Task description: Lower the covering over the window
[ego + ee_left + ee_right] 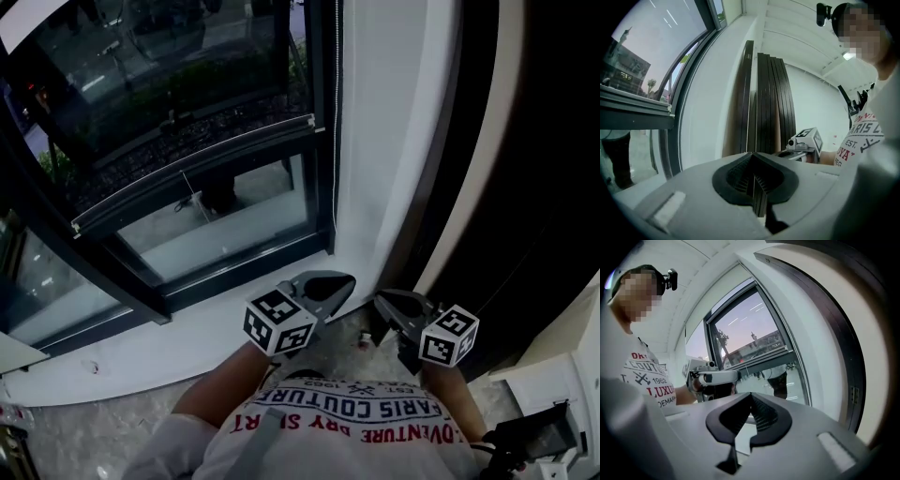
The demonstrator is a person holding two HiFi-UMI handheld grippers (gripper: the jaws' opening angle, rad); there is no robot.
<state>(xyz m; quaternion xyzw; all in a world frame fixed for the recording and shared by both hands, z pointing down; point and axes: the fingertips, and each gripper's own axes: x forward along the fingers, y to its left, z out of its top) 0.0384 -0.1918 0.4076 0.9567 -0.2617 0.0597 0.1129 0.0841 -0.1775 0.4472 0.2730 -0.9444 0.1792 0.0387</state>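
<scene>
Window glass (220, 230) at left, covering (169, 84) seemingly partway down.
Its bottom rail (197, 172) leaves lower panes bare; left gripper (343, 280) and right gripper (383, 299) are closed, empty, clear of the bead chain (336, 112).

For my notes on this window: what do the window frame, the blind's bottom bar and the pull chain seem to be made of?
Window frame: probably dark painted metal, given thin straight profiles and dull sheen.
Blind's bottom bar: pale metal or plastic; smooth, rigid.
Pull chain: small pale beads, material unclear.
</scene>
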